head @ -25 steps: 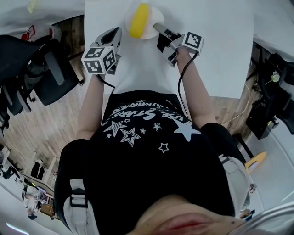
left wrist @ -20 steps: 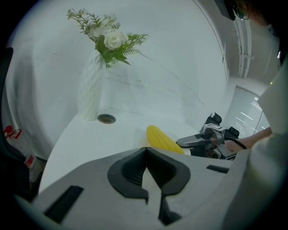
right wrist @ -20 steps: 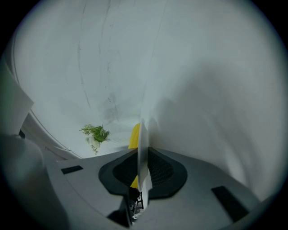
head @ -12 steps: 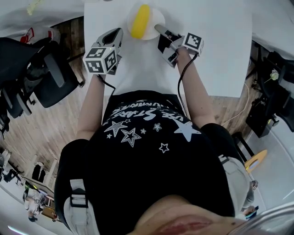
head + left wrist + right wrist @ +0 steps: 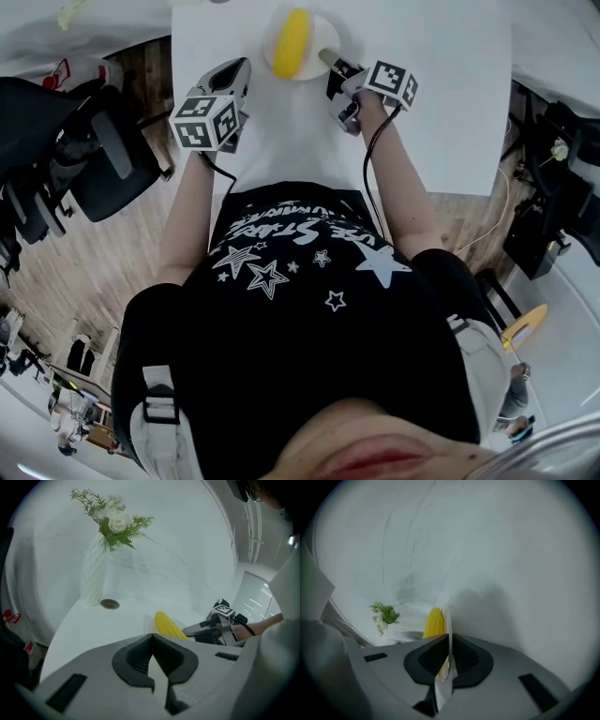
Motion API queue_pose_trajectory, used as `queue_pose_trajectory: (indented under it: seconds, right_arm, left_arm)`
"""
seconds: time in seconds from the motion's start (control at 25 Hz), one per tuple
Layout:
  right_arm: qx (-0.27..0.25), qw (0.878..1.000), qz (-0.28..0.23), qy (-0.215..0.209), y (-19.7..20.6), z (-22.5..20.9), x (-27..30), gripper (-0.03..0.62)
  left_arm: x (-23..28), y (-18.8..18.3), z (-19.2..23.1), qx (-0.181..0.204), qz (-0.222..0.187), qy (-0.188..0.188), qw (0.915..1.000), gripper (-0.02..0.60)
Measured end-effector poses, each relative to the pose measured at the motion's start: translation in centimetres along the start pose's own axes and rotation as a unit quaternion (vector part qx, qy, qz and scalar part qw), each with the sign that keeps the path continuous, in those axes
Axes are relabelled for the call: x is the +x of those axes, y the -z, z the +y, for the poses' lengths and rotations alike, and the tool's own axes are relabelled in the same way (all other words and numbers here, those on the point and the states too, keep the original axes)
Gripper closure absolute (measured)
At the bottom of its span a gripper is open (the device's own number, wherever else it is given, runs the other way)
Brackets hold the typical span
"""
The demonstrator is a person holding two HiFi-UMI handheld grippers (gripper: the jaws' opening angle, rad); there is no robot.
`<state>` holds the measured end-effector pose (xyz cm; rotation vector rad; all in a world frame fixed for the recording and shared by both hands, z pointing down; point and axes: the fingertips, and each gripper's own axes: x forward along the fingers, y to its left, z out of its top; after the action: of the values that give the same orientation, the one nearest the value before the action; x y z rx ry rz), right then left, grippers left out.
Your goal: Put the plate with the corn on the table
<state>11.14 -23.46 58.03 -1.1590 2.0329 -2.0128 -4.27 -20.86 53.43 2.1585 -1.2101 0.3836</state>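
A yellow corn cob (image 5: pixel 292 42) lies on a small white plate (image 5: pixel 318 34) at the far middle of the white table (image 5: pixel 441 94). My right gripper (image 5: pixel 329 59) reaches the plate from the right. In the right gripper view the plate's thin rim (image 5: pixel 446 620) stands edge-on between the jaws, which are closing and press on it, with the corn (image 5: pixel 433 623) just behind. My left gripper (image 5: pixel 238 66) hovers left of the plate, shut and empty (image 5: pixel 152 637). From the left gripper view I see the corn (image 5: pixel 166 624) and the right gripper (image 5: pixel 194 631) beside it.
A white ribbed vase with flowers (image 5: pixel 96 573) and a small round disc (image 5: pixel 109 603) stand at the table's far left. Black office chairs (image 5: pixel 84 141) are on the wooden floor at the left. Dark equipment (image 5: pixel 553 206) sits to the right.
The plate with the corn and the right gripper have shifted slightly to the right and away from me. The left gripper has barely moved.
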Motion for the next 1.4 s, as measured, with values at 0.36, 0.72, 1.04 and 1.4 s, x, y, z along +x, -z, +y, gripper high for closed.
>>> queue_pose_trajectory:
  seconds: [0.36, 0.72, 1.04, 1.4]
  right_arm:
    - [-0.082, 0.993, 0.003, 0.081, -0.5, 0.2, -0.3, 0.56]
    - [-0.165, 0.972, 0.015, 0.167, -0.9, -0.4, -0.3, 0.496]
    - [-0.186, 0.959, 0.022, 0.213, -0.4, -0.8, -0.9, 0.473]
    - [-0.207, 0.945, 0.008, 0.253, 0.2, -0.7, -2.4, 0.451]
  left_arm:
    - [-0.9, -0.6, -0.9, 0.005, -0.005, 0.008, 0.9999, 0.575]
    - [-2.3, -0.9, -1.2, 0.004, -0.017, 0.017, 0.9997, 0.575]
    - [-4.2, -0.3, -0.8, 0.004, -0.019, 0.017, 0.9997, 0.575]
    - [-6.6, 0.0, -0.6, 0.008, -0.026, 0.035, 0.999, 0.575]
